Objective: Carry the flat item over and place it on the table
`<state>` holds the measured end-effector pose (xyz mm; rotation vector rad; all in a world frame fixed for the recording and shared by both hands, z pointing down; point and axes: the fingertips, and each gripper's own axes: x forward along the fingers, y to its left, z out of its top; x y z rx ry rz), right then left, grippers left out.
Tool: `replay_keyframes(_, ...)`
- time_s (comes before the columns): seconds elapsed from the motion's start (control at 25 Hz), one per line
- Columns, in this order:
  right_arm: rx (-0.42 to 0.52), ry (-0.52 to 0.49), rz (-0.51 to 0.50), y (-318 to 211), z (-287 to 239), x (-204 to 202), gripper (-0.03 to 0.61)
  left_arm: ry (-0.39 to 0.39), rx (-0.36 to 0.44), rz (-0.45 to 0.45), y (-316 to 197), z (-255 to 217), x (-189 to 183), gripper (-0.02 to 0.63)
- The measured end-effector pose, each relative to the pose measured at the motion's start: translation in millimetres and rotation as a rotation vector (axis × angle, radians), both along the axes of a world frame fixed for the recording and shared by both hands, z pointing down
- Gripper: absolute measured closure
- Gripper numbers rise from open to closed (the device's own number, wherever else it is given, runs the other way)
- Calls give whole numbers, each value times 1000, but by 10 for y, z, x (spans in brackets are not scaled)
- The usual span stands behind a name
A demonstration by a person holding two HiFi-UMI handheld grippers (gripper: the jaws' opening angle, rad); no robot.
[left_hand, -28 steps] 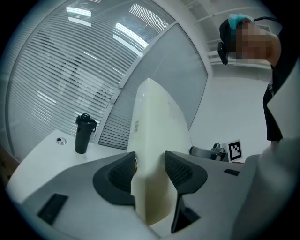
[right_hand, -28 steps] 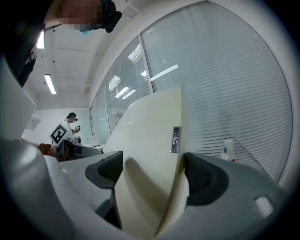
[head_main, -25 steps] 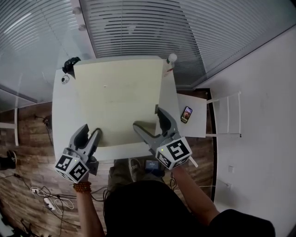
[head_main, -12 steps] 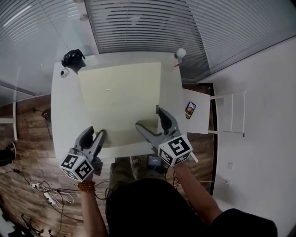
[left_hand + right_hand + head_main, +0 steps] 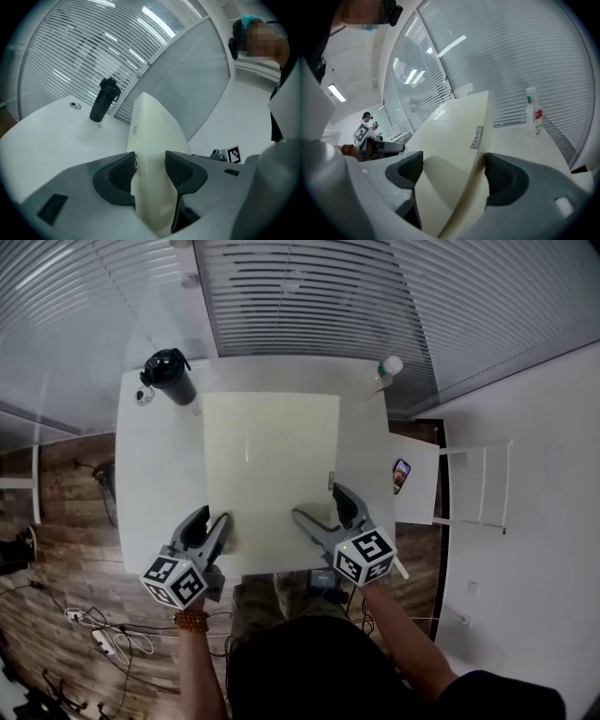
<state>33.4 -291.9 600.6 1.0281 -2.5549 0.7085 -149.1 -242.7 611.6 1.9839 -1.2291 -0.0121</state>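
A cream flat board (image 5: 272,451) hangs level over the white table (image 5: 155,484), held at its near edge. My left gripper (image 5: 218,524) is shut on the board's near left corner, and the board (image 5: 152,126) runs on edge between its pads. My right gripper (image 5: 322,505) is shut on the near right corner, where the board (image 5: 450,136) fills the gap between the pads beside a small metal tag (image 5: 476,136). Whether the board's far edge touches the table is hidden.
A black bottle (image 5: 170,377) stands at the table's far left corner, with a small round object (image 5: 143,397) beside it. A clear bottle with a white cap (image 5: 385,371) stands at the far right. A phone (image 5: 401,474) lies on a small white side table (image 5: 420,498) to the right.
The board looks smaller and sits further over the table's middle. The black bottle now stands apart from its far left corner. Both grippers keep their hold.
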Motion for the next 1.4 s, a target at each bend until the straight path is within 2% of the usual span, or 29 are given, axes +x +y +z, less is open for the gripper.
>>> replay_keyframes(0.44,-87,29,-21,-243,473,-173,173,8,-86,-20,-158,432,-143,414)
replay_keyframes(0.72,-158,51,-28,-346,779,-232,173,48,-152,-40,-225,734,-184,414)
replay_keyframes(1.08,-223,57,-15,-527,1055,-249,173,44,-208,-17,-414,957,-197,414)
replay_keyframes(1.4,-272,61,-22,-645,1208,-291,172,59,-242,-66,-496,1065,-245,414)
